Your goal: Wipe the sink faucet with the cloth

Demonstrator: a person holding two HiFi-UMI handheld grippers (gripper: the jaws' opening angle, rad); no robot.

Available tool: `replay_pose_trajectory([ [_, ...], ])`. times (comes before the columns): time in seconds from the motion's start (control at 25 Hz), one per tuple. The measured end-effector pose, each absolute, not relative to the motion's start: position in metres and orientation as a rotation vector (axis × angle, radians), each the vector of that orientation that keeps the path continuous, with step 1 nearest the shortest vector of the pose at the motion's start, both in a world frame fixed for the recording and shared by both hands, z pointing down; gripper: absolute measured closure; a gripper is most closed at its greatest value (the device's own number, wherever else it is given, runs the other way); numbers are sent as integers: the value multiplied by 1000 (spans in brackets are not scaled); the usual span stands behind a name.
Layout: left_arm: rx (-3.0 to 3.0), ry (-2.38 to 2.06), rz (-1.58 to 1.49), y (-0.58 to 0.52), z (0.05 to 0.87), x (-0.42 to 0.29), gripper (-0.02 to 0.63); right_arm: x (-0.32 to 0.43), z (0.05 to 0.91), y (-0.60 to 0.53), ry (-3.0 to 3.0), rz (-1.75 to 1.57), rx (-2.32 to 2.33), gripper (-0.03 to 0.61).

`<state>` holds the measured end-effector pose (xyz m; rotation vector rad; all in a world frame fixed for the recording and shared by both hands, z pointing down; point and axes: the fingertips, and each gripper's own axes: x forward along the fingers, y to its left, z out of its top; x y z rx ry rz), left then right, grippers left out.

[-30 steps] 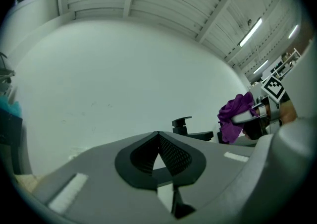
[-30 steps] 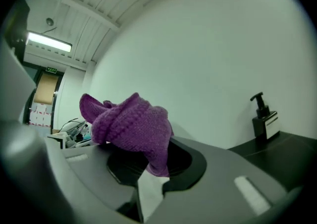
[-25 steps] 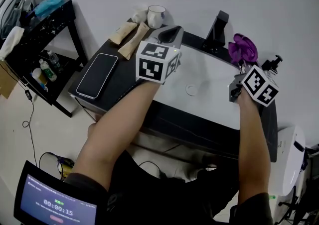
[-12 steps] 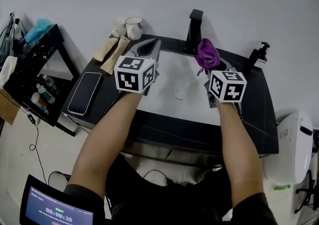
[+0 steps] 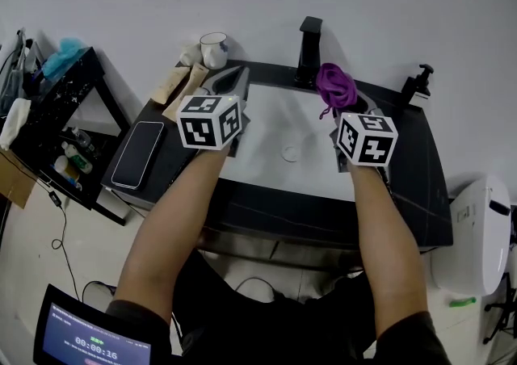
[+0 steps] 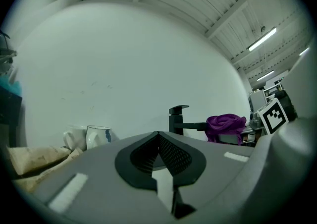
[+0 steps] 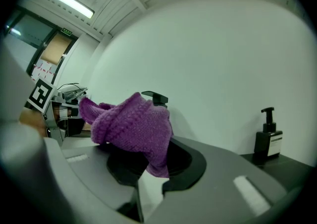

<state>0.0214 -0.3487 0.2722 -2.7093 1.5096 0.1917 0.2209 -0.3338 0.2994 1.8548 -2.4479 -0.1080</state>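
Note:
The black faucet (image 5: 308, 48) stands at the back edge of the white sink (image 5: 266, 125). My right gripper (image 5: 342, 103) is shut on a bunched purple cloth (image 5: 335, 86), held just right of the faucet and above the basin. In the right gripper view the cloth (image 7: 133, 129) fills the jaws and hides most of the faucet (image 7: 154, 98). My left gripper (image 5: 233, 79) is shut with nothing in it, over the sink's left rim. From the left gripper view the faucet (image 6: 178, 119) and cloth (image 6: 225, 125) lie ahead to the right.
A black soap dispenser (image 5: 416, 85) stands at the counter's back right. A white mug (image 5: 214, 48), tan packets (image 5: 179, 81) and a phone (image 5: 139, 153) lie on the left of the counter. A black shelf (image 5: 65, 105) stands further left, a white appliance (image 5: 477, 234) at right.
The head view has swung and levelled. My right gripper has brought the cloth closer to the faucet. The left gripper has drifted a little left and toward me.

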Motion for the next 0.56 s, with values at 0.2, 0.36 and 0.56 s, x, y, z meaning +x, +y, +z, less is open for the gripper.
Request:
replay_pose_trajectory([
  [0.2, -2680, 1467, 135, -345, 271, 27, 596, 220, 300, -333, -2444, -97, 1867, 517],
  [0.36, -2681, 1467, 130, -345, 271, 29, 595, 220, 300, -333, -2442, -96, 1861, 517],
  [0.56, -2676, 1461, 117, -345, 271, 29, 596, 219, 300, -332, -2437, -108, 1864, 517],
])
